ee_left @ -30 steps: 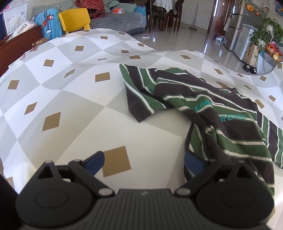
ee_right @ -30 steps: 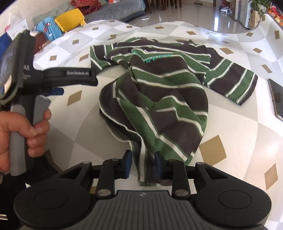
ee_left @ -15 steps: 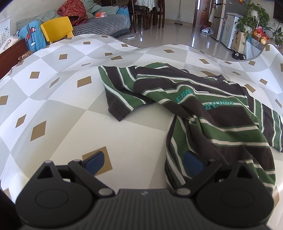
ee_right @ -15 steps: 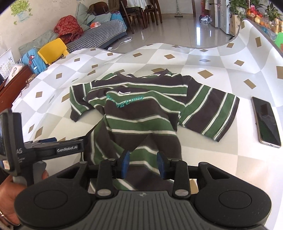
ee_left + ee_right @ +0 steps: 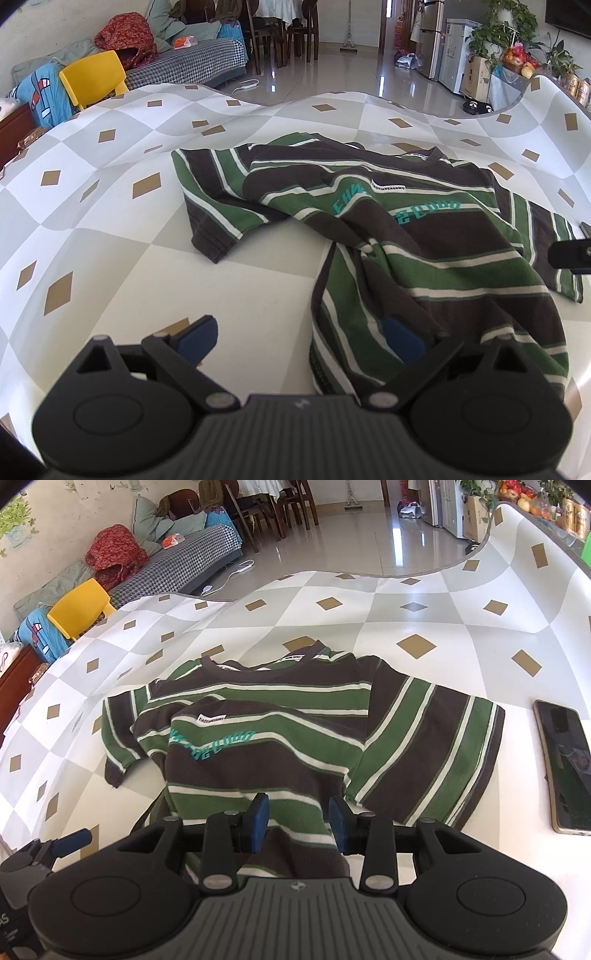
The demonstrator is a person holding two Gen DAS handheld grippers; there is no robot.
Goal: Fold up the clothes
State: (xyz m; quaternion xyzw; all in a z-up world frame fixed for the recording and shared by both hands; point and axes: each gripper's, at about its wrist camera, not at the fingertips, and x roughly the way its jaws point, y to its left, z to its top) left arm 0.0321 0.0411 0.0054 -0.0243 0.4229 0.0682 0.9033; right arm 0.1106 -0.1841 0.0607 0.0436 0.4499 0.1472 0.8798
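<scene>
Nearest the right gripper, the hem end of the striped T-shirt runs between its 2 blue pads, which stand a little off the cloth on both sides, the jaws parted; whether any fabric hangs from them cannot be told. The left gripper has its jaws spread wide and holds nothing; its right pad sits over the shirt's near-left edge, its left pad over bare tablecloth.

Beyond the pads the shirt lies rumpled on the table, the lower body doubled up over the chest so the teal lettering and a white label show; 1 sleeve sticks out to the left, the other lies flat to the right; the collar points to the far side.

A phone lies just beside the right sleeve, apart from it; left of the shirt the cloth is open; farther off the table's curved far edge gives onto shiny floor, with a yellow chair at far left.
</scene>
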